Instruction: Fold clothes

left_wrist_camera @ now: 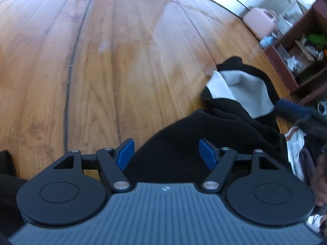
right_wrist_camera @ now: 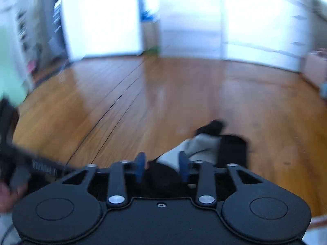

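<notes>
Left wrist view: my left tongs (left_wrist_camera: 167, 151) stand wide, with the blue pads (left_wrist_camera: 125, 153) well apart and pressing on nothing. Under them and a little to the right lies the black garment (left_wrist_camera: 204, 134) on the wooden floor (left_wrist_camera: 102, 61), in a loose heap, and its grey inner side (left_wrist_camera: 241, 87) is turned up at the far end. At the right edge I see the blue tip of my right tongs (left_wrist_camera: 294, 107) near the garment, a dark wooden shelf (left_wrist_camera: 296, 47) and a pink bag (left_wrist_camera: 260, 22) by the wall.

Right wrist view: the picture is blurred. My right tongs (right_wrist_camera: 162, 166) are parted, and the black cloth (right_wrist_camera: 161, 173) with its grey lining (right_wrist_camera: 196, 145) shows between and behind the pads; they do not seem to press it. My left tongs (right_wrist_camera: 44, 166) are at the left edge, held by a hand (right_wrist_camera: 8, 196).
</notes>
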The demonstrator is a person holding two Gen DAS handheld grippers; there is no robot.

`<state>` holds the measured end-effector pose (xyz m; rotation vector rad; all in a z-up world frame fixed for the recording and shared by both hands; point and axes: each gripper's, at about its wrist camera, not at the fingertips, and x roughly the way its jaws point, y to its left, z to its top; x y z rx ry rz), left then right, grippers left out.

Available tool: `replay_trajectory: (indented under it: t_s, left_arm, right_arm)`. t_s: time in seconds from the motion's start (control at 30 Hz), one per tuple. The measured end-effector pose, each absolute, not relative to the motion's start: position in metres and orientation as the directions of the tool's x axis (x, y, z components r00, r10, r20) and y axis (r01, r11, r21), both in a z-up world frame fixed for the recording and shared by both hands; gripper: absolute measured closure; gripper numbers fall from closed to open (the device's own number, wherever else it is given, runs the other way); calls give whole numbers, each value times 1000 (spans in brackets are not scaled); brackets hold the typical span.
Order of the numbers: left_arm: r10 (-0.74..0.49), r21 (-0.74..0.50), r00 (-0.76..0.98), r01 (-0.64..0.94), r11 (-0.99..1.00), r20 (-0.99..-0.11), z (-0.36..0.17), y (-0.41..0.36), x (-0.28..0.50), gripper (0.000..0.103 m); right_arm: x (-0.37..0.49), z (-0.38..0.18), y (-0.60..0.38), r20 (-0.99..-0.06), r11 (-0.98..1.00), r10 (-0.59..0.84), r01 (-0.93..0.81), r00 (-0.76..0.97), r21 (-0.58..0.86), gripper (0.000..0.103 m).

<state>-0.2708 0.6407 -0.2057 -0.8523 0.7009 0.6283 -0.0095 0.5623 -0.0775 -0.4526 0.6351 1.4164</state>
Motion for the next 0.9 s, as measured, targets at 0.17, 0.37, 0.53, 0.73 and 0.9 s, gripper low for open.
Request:
replay_trajectory:
  t_s: [0.17,0.37,0.53,0.73,0.9]
  left_arm:
    - [231,-462,638,-719,518,-734,-198,647,-276,37]
    - [240,-468,650,-712,523,-721,-197,650,-273,37]
    - [246,-496,723,-642,585,-646,-184,643,-273,36]
    - [210,-474,758,-572,670,-618,-181,633,-264,33]
    - [281,-432,692,-664,611,-665,-195,646,-264,40]
  right_arm:
    - [-9,-114,582,-762,170,644,-984,66,59,42]
    - [18,-106,551,-675,259,738,-923,0,284,95]
    - [48,-54,551,-486,217,870,-818,-86,533,95]
    - [53,0,620,-454,128,882,-864,-125,486,95]
    - [31,28,678,-522,47,842,-946,-135,321,95]
